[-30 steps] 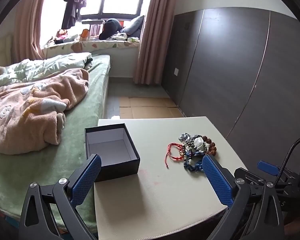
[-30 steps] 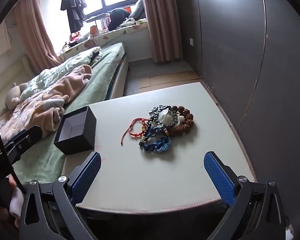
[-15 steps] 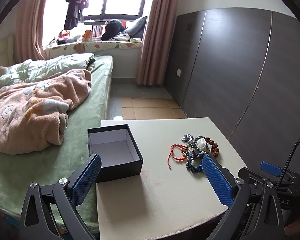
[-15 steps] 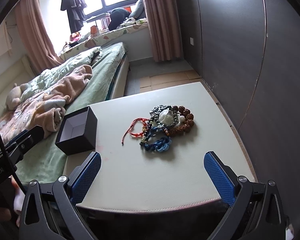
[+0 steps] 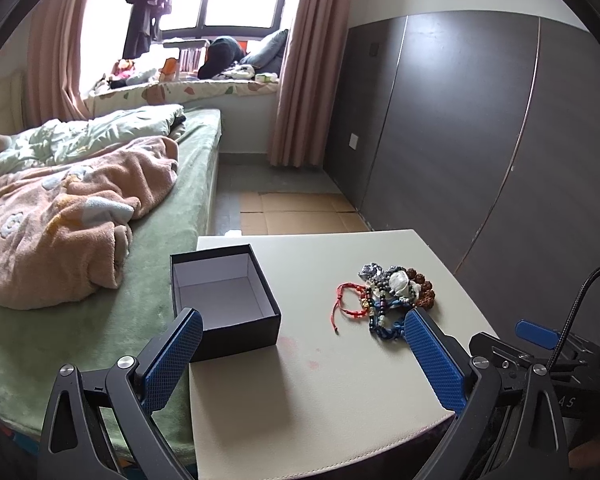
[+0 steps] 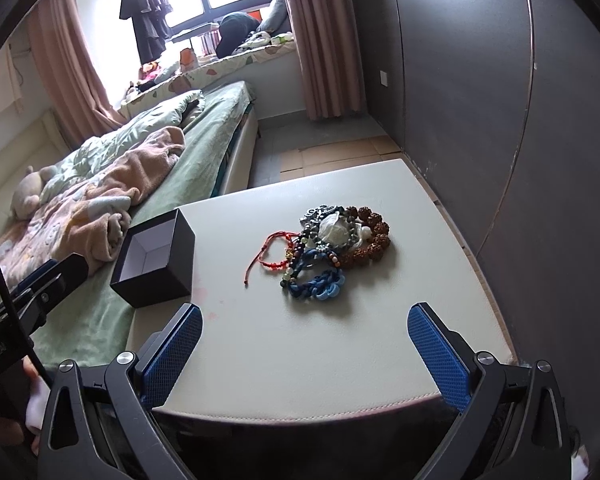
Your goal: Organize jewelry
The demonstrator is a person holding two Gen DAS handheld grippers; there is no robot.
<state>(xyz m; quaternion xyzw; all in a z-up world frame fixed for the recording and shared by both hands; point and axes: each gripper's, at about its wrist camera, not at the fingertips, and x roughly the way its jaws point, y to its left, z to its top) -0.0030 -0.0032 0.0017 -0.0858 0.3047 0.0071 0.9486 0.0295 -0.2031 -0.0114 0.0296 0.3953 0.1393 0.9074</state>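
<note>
A black square box point(image 5: 224, 300), lidless with a pale lining, sits left of centre on the smooth cream tabletop point(image 5: 320, 392). The tangled jewelry heap point(image 6: 328, 248) of beads, red cord and blue braid lies right of centre, well apart from the box. Left gripper point(image 5: 302, 354) and right gripper point(image 6: 304, 350) both gape wide, holding nothing. A green bed point(image 5: 60, 332) with a fleecy pink blanket point(image 5: 64, 216) fills the left; dark panelled wall at right.

Pale table point(image 5: 340, 400) in the near right; bed point(image 5: 100, 320) touching its left edge, pink blanket point(image 5: 60, 224) on it; curtains point(image 5: 304, 60) far.
</note>
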